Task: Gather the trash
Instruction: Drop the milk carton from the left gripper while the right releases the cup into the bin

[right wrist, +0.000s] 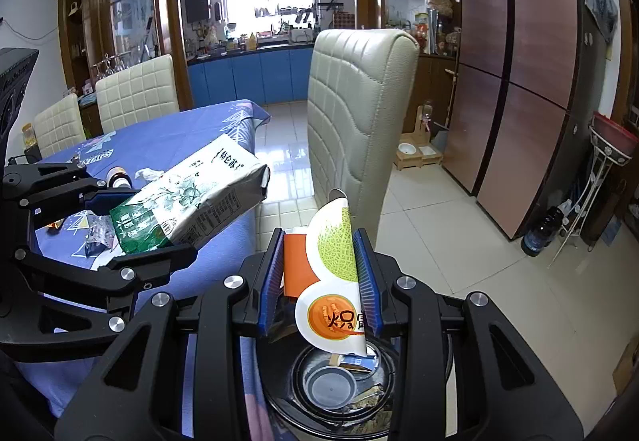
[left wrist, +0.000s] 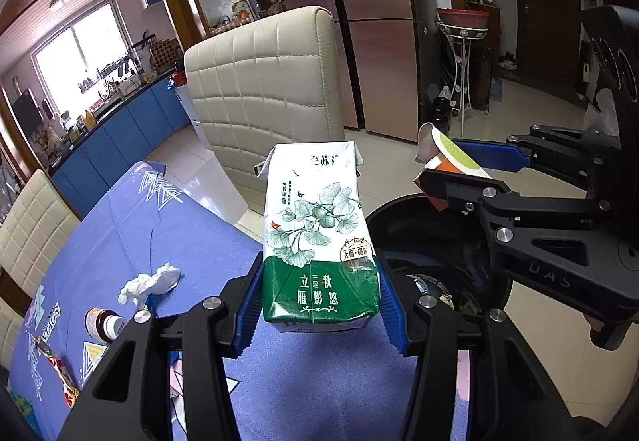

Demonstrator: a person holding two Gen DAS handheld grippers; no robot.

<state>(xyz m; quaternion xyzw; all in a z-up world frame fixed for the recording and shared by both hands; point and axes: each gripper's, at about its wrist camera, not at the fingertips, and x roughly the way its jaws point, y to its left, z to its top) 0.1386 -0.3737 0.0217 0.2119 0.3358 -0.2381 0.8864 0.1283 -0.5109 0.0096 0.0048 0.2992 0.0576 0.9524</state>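
Observation:
My left gripper (left wrist: 321, 305) is shut on a white and green milk carton (left wrist: 317, 237), held upright over the edge of the blue tablecloth (left wrist: 127, 237). The same carton (right wrist: 191, 197) shows tilted in the right wrist view. My right gripper (right wrist: 319, 289) is shut on a flattened paper cup (right wrist: 331, 273) printed with a melon and an orange panel, above the black trash bin (right wrist: 335, 385). In the left wrist view that cup (left wrist: 447, 157) sits in the right gripper's blue pads, over the bin (left wrist: 427, 241). A crumpled tissue (left wrist: 149, 283) and a small brown bottle (left wrist: 104, 325) lie on the table.
A cream quilted chair (right wrist: 351, 129) stands just behind the bin, and two more chairs (right wrist: 135, 93) line the table's far side. Snack wrappers (left wrist: 60, 369) lie near the table's left edge. The bin holds a plastic lid (right wrist: 331, 387) and scraps. Tiled floor spreads to the right.

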